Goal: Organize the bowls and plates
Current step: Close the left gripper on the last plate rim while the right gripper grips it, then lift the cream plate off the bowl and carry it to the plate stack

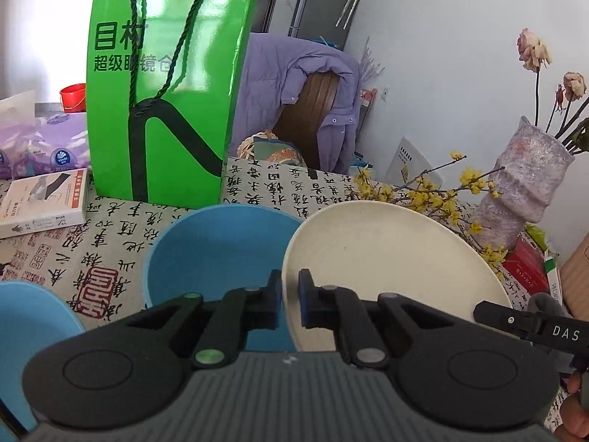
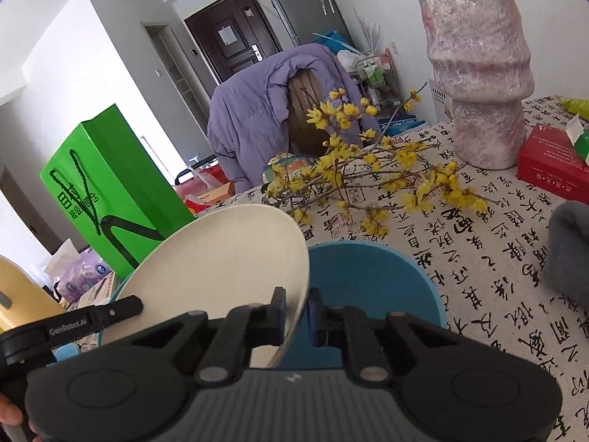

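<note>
Both claws, left claw (image 1: 290,294) and right claw (image 2: 297,313), pinch the cream plate (image 1: 386,258) tight by its rim. Next, I think, lift it onto a stack.

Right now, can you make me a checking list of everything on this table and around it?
Surface: tablecloth printed with black writing.
Job's things: cream plate tilted, held by its rim on two sides; blue bowl beside it; another blue bowl at the left edge.
Clutter: green bag, vase, yellow flower branches, red box, tissue packs.
Grippers: left gripper and right gripper both shut on the plate's rim.
Cables: nothing seen.
Surroundings: purple jacket over a chair, dark door.
</note>
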The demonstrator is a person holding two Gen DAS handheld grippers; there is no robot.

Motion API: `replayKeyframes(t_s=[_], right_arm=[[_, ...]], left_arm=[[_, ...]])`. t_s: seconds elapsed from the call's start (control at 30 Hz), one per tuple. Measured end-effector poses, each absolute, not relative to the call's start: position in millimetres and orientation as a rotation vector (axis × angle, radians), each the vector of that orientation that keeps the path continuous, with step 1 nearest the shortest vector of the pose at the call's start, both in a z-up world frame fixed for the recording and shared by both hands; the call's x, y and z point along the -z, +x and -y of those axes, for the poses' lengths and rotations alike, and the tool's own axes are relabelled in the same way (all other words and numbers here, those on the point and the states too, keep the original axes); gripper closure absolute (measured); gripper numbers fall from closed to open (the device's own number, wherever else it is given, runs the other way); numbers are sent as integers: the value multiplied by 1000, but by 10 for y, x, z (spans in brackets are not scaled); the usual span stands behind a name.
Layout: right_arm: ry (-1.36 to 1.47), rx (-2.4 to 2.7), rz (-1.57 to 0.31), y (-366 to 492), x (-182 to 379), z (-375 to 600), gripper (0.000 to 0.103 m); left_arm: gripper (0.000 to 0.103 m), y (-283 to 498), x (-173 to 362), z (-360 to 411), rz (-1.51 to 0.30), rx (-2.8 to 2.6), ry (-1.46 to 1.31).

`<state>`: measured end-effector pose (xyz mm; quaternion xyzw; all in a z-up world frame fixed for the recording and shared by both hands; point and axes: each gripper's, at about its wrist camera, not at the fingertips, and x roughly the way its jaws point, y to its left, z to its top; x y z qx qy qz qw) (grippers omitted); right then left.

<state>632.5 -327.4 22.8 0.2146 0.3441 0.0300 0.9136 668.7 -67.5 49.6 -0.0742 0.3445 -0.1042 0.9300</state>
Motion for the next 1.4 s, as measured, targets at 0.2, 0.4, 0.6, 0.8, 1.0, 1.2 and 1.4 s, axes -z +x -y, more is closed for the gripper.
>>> replayKeyframes(t_s=[0.2, 0.4, 0.6, 0.8, 1.0, 1.2, 1.4], right_arm=[[444, -73, -677, 6099, -406, 3229, 92], [442, -112, -635, 5565, -633, 3077, 92], [414, -165, -598, 4834, -739, 2808, 91], [374, -208, -570, 4078, -718, 2498, 91], [325, -257, -577, 3375, -599, 2223, 91], [241, -287, -546, 2674, -474, 2063, 91], [233, -263, -524, 2164, -282, 1963, 91]], left_arm=[[94, 6363, -734, 618, -658, 190, -151], [94, 5692, -970, 445, -597, 162, -155], [94, 4819, -1090, 224, -531, 111, -142], [94, 3898, -953, -49, -498, 59, -175], [94, 3092, -770, -270, -494, 22, -190], [94, 2403, -547, -421, -520, 10, -245], [94, 2009, -423, -440, -531, -13, -217]])
